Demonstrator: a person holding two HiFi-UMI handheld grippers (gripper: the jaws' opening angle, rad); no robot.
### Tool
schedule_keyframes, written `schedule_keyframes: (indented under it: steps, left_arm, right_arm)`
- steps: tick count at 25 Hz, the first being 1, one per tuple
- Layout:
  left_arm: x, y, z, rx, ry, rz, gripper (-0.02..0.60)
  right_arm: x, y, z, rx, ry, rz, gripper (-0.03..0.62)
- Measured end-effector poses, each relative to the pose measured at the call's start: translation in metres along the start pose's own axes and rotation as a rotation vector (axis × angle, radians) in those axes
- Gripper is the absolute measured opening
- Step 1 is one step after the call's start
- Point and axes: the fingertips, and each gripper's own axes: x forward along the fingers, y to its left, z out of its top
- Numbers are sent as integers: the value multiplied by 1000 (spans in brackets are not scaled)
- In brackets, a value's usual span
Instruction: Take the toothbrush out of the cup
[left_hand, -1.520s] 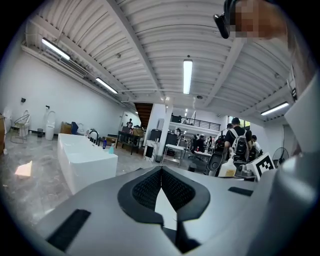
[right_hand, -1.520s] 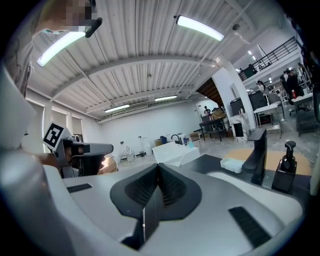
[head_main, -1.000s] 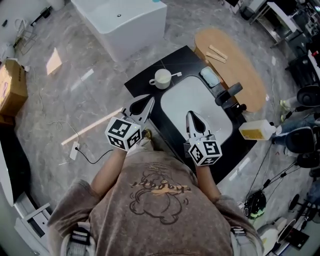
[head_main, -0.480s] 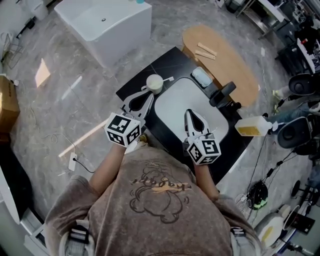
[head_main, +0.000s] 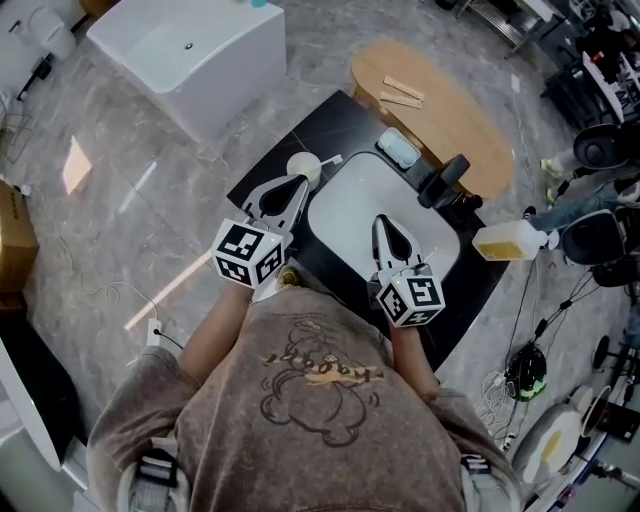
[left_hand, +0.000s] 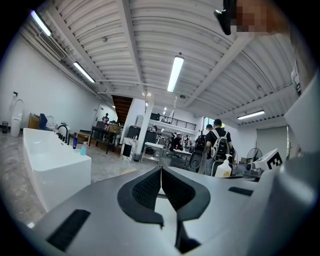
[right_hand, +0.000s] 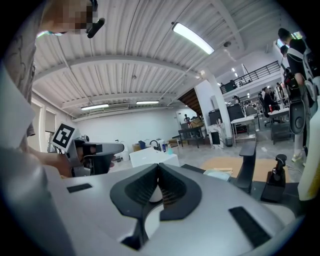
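Note:
A white cup (head_main: 304, 167) stands on the black counter (head_main: 268, 165) at the basin's far-left corner. A white toothbrush (head_main: 331, 159) lies in it, its end sticking out over the rim to the right. My left gripper (head_main: 297, 183) is shut and empty, its tips just short of the cup. In the left gripper view the jaws (left_hand: 161, 170) meet, and the cup is hidden below them. My right gripper (head_main: 383, 222) hangs over the white basin (head_main: 350, 190), also shut and empty. The right gripper view shows its jaws (right_hand: 158, 167) closed tip to tip.
A black faucet (head_main: 444, 181) and a soap dish (head_main: 398, 148) sit behind the basin. A yellow bottle (head_main: 505, 240) stands at the counter's right end. An oval wooden table (head_main: 445, 110) lies beyond, and a white bathtub (head_main: 190, 50) at the far left.
My left gripper has moved forward, closer to the cup. The right gripper has edged a little further over the basin. Both stay shut.

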Motion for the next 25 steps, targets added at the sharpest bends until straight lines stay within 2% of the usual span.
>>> schedule_keyframes:
  steps: [10,18,20,25]
  left_arm:
    - [14,14,-1,19,21,-49,31]
    - [26,20,-10,27,67,-89,183]
    - [30,19,-15,27,96,-110,243]
    - [46,20,-31,68,168,-141,301]
  right_arm:
    - [9,-2,-2,14,-5,-59,4]
    - [14,-2,-6,18,0,-80,3]
    - [13,-4,-6,20,-2,-88,3]
    - [12,-8,-9,31,-14,-114,4]
